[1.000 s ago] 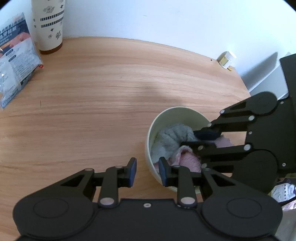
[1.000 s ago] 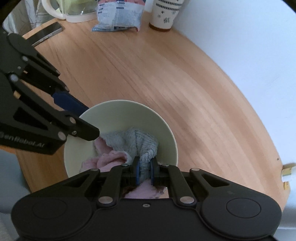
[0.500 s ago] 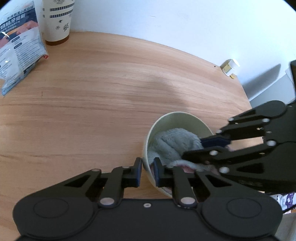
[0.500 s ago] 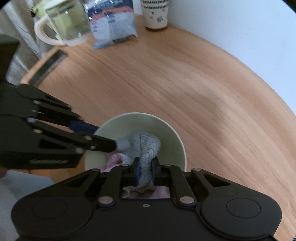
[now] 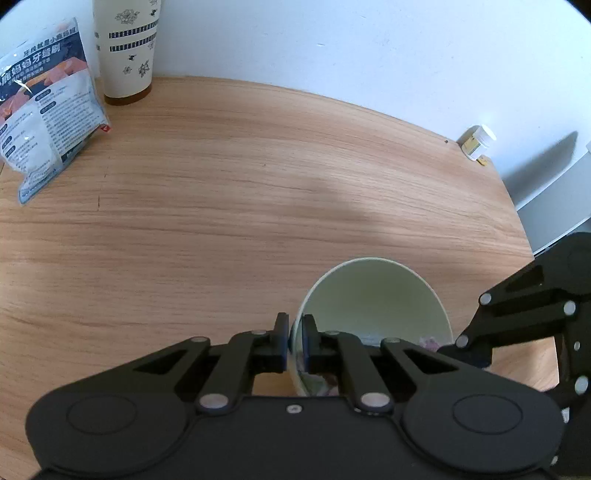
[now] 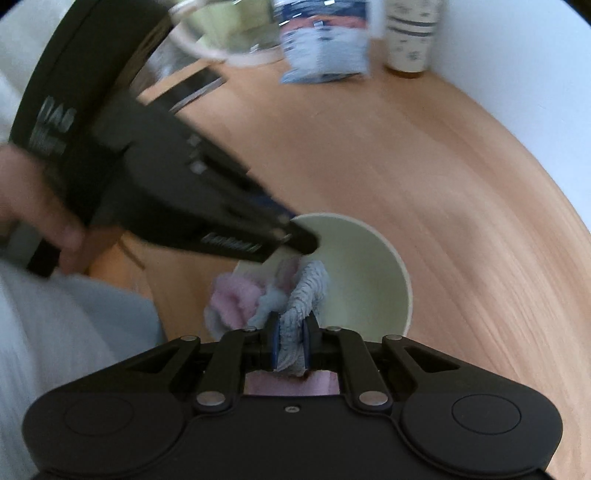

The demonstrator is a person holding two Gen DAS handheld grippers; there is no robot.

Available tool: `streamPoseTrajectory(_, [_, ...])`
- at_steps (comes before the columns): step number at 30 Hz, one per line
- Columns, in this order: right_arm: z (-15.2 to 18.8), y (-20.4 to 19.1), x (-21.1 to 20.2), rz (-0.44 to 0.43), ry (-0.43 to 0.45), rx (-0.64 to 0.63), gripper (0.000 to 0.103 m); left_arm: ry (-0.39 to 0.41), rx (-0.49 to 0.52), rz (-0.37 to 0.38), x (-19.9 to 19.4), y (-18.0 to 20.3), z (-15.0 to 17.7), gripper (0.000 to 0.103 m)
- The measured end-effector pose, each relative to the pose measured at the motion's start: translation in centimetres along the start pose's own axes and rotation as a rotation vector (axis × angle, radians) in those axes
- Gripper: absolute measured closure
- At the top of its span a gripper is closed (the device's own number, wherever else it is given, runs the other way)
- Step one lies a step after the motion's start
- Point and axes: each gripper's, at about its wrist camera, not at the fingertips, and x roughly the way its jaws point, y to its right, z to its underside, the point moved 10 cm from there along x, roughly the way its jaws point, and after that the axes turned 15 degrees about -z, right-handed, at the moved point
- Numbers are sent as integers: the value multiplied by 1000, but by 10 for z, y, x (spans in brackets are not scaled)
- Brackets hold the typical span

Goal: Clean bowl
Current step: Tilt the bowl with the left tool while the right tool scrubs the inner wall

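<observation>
Left gripper (image 5: 294, 343) first: its two pads are pinched tight on the near rim of the pale green bowl (image 5: 373, 295), one pad outside the wall, one inside. The bowl looks tipped, its mouth turned up toward the left wrist camera, and its inner wall is bare and clean-looking on the far side. It sits on the wooden table (image 5: 221, 192), close to the near edge.

Over to the right gripper (image 6: 290, 345): jaws nearly together, clamped on a fold of the grey-and-pink cloth (image 6: 303, 291). The grey ribbed part rises from the pads into the bowl (image 6: 369, 258); the pink fluffy part bunches over the bowl's left rim and shows again below the pads. The cloth is touching the inside of the bowl at its near left side. This view is smeared with motion blur.

In the right wrist view the left gripper (image 6: 303, 240) comes in from the upper left, its tip at the bowl's rim, with a person's hand (image 6: 33, 199) behind it on the handle. In the left wrist view the right gripper's black linkage sits at the right edge, just beside the bowl.

Further out: a patterned paper cup (image 5: 125, 48) stands against the white wall, a printed plastic packet (image 5: 44, 110) lies just beside it, and a small white jar (image 5: 476, 142) sits at the table's far right edge. A clear jug (image 6: 221, 33) with a pale handle, blurred, is at the far left.
</observation>
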Motion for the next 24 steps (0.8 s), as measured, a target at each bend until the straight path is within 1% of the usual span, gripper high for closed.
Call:
streamPoseTrajectory(3, [2,-2,5,-14,-36,-28,89,-4,-6,5,1,-1,1,96])
streamPoseTrajectory(7, [6,1,14,5,-95,-67,89,-16,-11,23,2,-2,1,96])
streamPoseTrajectory(10, [12,9,24,54,-163,-103,89,-16,3,26,2,-2,2,96])
streamPoseTrajectory(15, [10,16,29,126,-195,-133,89,-22,-16,52,2,-5,3,97])
streamPoseTrajectory(16, [11,16,29,127,-195,-132,90,-24,-21,58,2,-6,4,97])
streamPoseTrajectory(17, [10,18,28,131,-192,-125,90,-23,-25,62,2,-6,4,97])
streamPoseTrajectory(19, [7,24,20,136,-154,-78,90,-24,-36,76,1,-8,3,96])
streamPoseTrajectory(21, [4,29,11,130,-105,-22,89,-30,-47,98,-2,-8,2,91])
streamPoseTrajectory(22, [0,31,4,114,-59,12,89,-29,-58,110,-3,-10,2,89])
streamPoseTrajectory(24, [-5,32,-10,78,31,74,89,-27,-83,132,-7,-13,1,81])
